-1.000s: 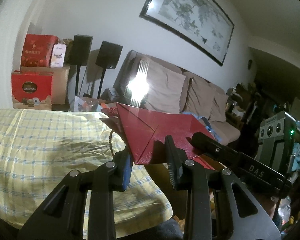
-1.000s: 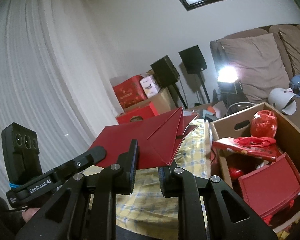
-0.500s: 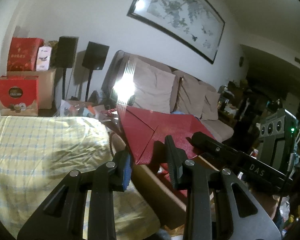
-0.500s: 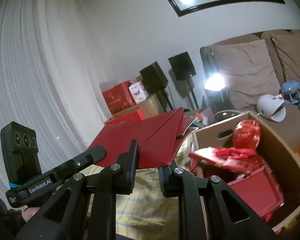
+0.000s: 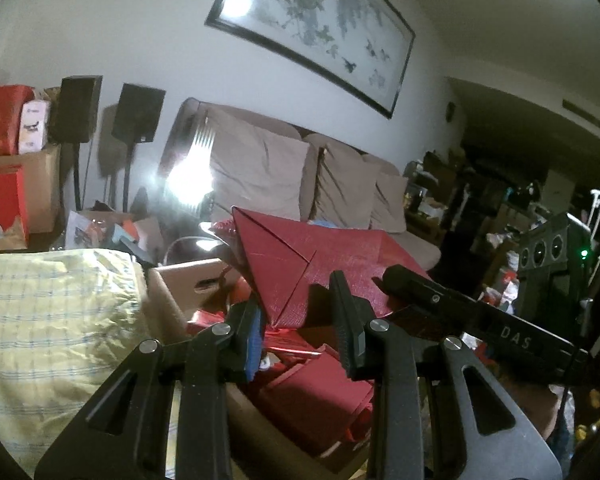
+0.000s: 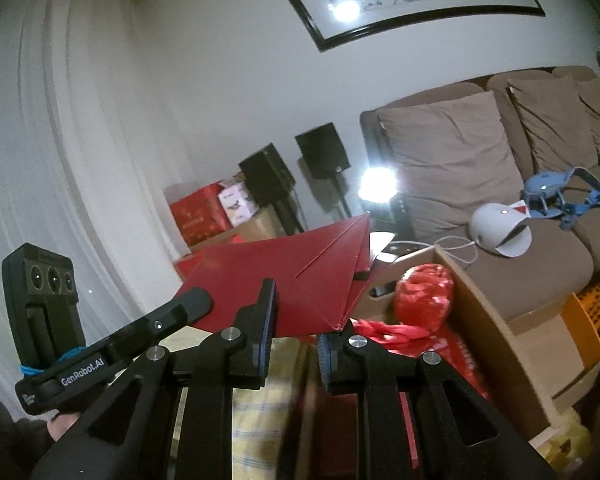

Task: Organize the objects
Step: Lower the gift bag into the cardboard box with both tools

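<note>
Red folded paper bag [image 5: 320,256], one, pinched by two claws, left [image 5: 298,322] and right [image 6: 294,320], above one cardboard box [image 6: 496,320].

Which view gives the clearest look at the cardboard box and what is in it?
The right wrist view: the cardboard box shows its open top, side wall and red items inside. The left wrist view shows only its near wall and handle slot, the rest hidden behind the folded red bag.

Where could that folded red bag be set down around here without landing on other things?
The yellow checked tablecloth left of the cardboard box looks bare. The box already holds red items, so it is crowded. The sofa seat beyond has open cushion beside the white cap.
</note>
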A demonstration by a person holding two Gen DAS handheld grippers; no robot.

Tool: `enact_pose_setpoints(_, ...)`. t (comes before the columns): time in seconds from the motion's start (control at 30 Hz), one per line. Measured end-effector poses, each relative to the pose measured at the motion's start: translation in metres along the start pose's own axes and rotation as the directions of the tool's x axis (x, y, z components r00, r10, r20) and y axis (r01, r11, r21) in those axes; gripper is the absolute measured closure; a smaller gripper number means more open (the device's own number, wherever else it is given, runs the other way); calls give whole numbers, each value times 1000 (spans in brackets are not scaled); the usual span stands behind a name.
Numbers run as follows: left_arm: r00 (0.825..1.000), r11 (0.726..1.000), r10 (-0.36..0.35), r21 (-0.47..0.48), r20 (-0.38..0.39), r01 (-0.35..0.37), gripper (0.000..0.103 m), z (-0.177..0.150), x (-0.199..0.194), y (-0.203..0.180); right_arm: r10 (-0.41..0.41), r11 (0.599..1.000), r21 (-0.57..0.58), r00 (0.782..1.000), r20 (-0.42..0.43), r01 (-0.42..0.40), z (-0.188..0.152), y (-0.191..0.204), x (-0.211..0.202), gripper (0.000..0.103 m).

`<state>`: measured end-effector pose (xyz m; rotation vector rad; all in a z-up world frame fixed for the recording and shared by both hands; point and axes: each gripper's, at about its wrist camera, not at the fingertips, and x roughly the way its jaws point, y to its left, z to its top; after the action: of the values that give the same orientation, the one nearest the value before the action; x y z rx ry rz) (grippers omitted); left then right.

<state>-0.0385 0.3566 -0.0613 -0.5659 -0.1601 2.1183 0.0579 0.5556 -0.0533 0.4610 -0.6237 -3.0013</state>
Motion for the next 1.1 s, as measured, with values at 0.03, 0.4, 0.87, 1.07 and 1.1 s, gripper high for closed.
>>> enact_pose_setpoints(0.03,1000,1000,-4,2,-1,4,74,-1,4,-1,-5,1000,5,1000,-1,5,0,-4,0,85)
enact_pose_setpoints(0.4,998,998,-43,44,-48,45,73,-9,41,-4,-31,997,75,999,6,31,-13,-41,8,85)
enact_pose_setpoints(0.87,953,991,-58,-133,-296,18,73,-42,90,39,-52,973,210,975,-217,99,-46,-78,58,82)
enact_pose_setpoints(1.07,935,992,-59,-127,-349,15,64,-47,91,40,-30,965,245,969,-247,92,-52,-87,67,80)
enact_pose_setpoints(1.1,931,993,-55,-121,-360,12,63,-47,92,39,-27,965,247,967,-252,91,-53,-88,69,79)
